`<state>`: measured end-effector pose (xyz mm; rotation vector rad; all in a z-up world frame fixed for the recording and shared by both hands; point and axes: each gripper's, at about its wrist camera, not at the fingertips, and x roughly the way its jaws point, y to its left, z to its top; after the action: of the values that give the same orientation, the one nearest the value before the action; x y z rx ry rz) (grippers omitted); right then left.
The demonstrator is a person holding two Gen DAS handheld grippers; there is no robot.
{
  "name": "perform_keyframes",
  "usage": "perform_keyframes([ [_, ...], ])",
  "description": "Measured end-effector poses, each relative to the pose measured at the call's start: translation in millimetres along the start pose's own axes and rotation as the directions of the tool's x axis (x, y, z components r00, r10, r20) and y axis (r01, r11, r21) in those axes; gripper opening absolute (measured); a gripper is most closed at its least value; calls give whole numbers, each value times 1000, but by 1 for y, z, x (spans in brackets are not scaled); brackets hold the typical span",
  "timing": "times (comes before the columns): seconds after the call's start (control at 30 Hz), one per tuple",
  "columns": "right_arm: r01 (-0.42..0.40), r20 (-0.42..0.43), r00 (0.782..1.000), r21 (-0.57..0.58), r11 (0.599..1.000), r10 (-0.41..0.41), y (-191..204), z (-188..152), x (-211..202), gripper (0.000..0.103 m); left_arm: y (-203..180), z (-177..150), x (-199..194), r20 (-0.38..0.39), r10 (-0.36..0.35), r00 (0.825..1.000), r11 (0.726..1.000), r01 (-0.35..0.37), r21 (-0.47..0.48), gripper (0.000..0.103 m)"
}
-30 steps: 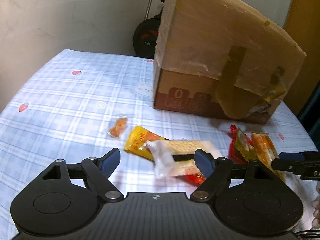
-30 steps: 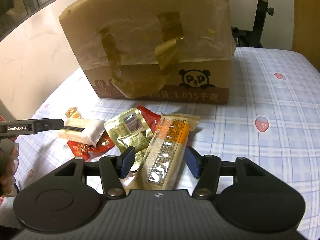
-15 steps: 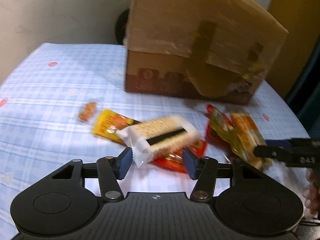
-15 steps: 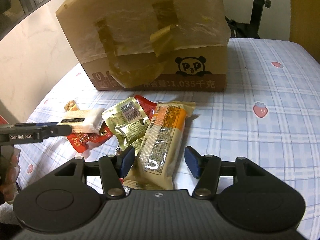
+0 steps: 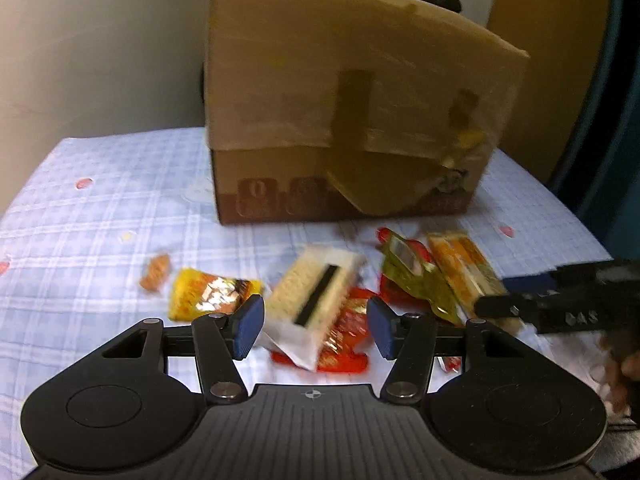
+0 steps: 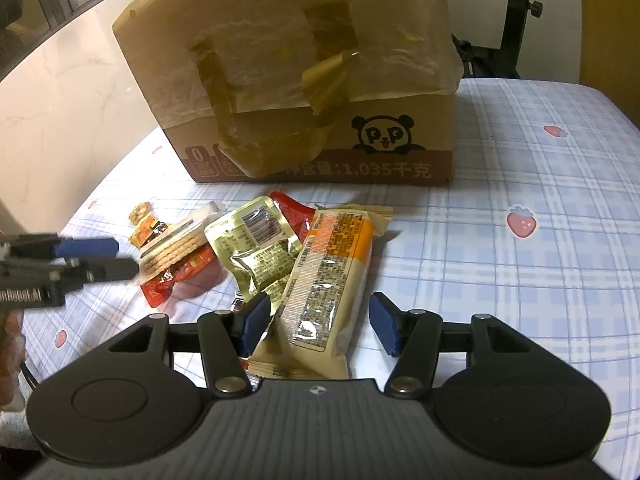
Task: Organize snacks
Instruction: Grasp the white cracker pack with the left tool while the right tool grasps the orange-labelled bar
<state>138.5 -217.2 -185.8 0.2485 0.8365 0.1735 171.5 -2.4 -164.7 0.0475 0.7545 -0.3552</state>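
Snacks lie in a pile before a taped cardboard box (image 5: 352, 120) (image 6: 304, 92). My left gripper (image 5: 314, 328) is open, its blue pads either side of a white cracker pack (image 5: 316, 294) (image 6: 176, 246) that lies on a red packet (image 5: 344, 344); contact is unclear. My right gripper (image 6: 320, 326) is open, its pads either side of the near end of a long orange-and-cream snack pack (image 6: 328, 280) (image 5: 464, 272). A gold foil pouch (image 6: 260, 248) (image 5: 416, 276) lies between the two packs. A yellow packet (image 5: 208, 296) and a small orange sweet (image 5: 154, 278) lie to the left.
The table has a blue checked cloth with strawberry prints (image 6: 520, 220). A white wall (image 5: 100, 60) stands behind on the left. Dark exercise equipment (image 6: 516, 32) stands behind the box. Each gripper shows at the side of the other's view.
The left gripper has narrowed and closed in around the cracker pack, swinging its view left. The right gripper has moved slightly forward over the orange pack, staying open.
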Motion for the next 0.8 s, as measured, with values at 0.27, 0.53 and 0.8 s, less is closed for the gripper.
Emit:
perform_keyframes([
  [0.27, -4, -6, 1000, 21, 1000, 4, 0, 2, 3, 58, 3, 10, 30, -46, -14, 999, 999, 16, 48, 59],
  [0.53, 5, -7, 1000, 37, 999, -5, -3, 10, 11, 57, 12, 12, 49, -70, -23, 997, 997, 28, 66, 59],
  [0.8, 15, -6, 1000, 37, 999, -14, -4, 11, 15, 48, 9, 14, 64, -79, -12, 997, 997, 18, 75, 58],
])
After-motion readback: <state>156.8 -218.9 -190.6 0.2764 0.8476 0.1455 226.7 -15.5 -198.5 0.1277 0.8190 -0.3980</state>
